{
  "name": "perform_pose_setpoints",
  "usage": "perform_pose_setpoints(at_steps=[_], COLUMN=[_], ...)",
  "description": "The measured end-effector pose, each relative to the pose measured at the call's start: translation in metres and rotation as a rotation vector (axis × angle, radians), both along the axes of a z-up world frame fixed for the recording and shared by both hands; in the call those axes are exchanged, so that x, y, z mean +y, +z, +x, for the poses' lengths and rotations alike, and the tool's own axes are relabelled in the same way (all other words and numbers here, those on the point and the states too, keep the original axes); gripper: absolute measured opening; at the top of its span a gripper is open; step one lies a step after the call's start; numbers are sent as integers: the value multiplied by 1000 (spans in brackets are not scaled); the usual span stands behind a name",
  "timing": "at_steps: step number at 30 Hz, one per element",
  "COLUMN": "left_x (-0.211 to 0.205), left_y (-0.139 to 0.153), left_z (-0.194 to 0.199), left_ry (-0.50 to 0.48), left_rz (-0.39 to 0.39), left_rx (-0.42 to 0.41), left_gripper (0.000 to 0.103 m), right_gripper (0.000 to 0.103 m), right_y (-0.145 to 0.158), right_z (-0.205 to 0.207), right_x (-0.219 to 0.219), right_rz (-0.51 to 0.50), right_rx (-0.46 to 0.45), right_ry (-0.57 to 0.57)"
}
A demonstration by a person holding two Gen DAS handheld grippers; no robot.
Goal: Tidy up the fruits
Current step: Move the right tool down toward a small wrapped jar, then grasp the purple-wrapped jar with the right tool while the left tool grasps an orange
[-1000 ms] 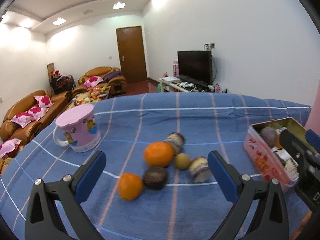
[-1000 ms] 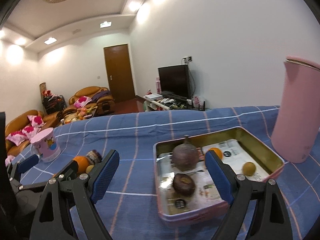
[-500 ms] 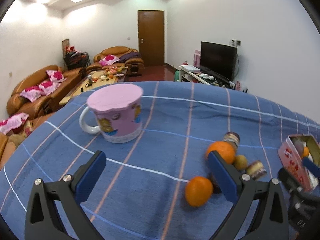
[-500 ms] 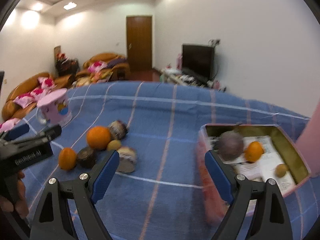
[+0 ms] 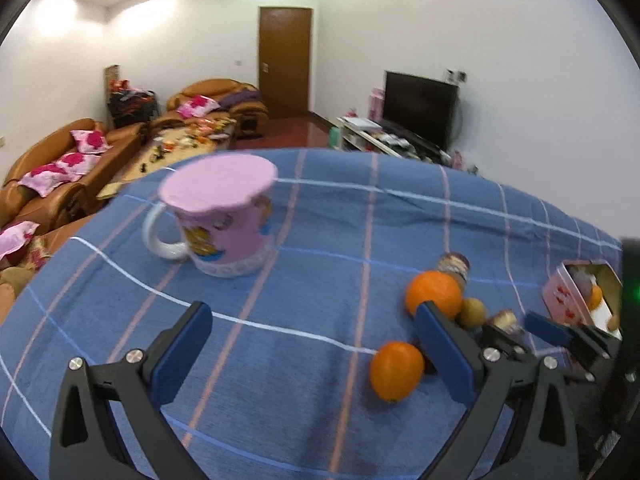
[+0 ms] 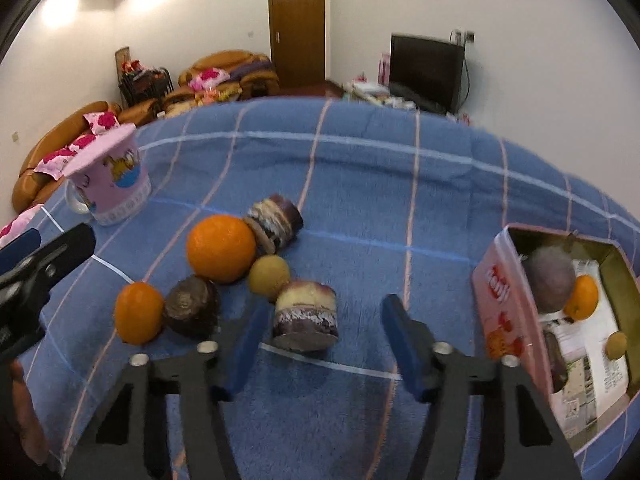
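Loose items lie in a cluster on the blue checked cloth: a big orange point(image 6: 221, 255), a small orange point(image 6: 139, 313), a dark round fruit point(image 6: 192, 311), a yellow-green fruit point(image 6: 269, 276) and two cake-like rolls point(image 6: 306, 316) point(image 6: 276, 222). The pink tin point(image 6: 504, 300) at the right holds a purple fruit point(image 6: 549, 279), a small orange point(image 6: 584, 297) and a yellow fruit point(image 6: 616, 345). My right gripper point(image 6: 320, 340) is open, just in front of the near roll. My left gripper point(image 5: 316, 344) is open and empty, left of the small orange point(image 5: 396, 370) and big orange point(image 5: 434, 295).
A pink lidded mug point(image 5: 224, 216) stands on the cloth at the far left; it also shows in the right wrist view point(image 6: 110, 182). The table's far edge drops off to a living room with sofas and a TV.
My right gripper has swung left from over the tin to the fruit cluster and come close to the near roll. My left gripper has turned left toward the mug.
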State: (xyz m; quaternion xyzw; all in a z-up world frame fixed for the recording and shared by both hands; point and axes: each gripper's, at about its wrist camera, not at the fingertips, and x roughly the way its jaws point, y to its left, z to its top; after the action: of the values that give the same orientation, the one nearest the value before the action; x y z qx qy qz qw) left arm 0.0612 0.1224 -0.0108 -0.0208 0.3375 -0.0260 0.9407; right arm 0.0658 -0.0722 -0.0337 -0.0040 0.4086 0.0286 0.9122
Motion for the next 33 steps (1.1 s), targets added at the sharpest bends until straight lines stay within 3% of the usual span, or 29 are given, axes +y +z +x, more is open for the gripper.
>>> perform_pose_setpoints(at_steps=[4, 6, 19, 24, 27, 28, 33], left_x=[-17, -22, -30, -40, -35, -34, -23], left_y=[-7, -11, -29, -30, -30, -29, -29], left_z=[-1, -1, 4, 2, 1, 1, 1], left_ry=[-86, -110, -125, -183, -214, -218, -172], left_rz=[24, 34, 26, 21, -48, -60, -67], left_rx=[39, 58, 156, 165, 178, 182, 178], left_gripper=[93, 92, 87, 76, 50, 35, 34], right_gripper=[45, 35, 35, 35, 35, 35, 35], right_y=[-6, -6, -1, 0, 0, 0, 4], right_z=[3, 2, -35, -45, -45, -45, -49], right_x=[-4, -4, -18, -23, -26, -27, -29], right_rz=[51, 63, 83, 97, 111, 115, 132], right_rx=[33, 34, 17, 11, 13, 13, -17], right_ry=[16, 32, 41, 41, 36, 34, 43])
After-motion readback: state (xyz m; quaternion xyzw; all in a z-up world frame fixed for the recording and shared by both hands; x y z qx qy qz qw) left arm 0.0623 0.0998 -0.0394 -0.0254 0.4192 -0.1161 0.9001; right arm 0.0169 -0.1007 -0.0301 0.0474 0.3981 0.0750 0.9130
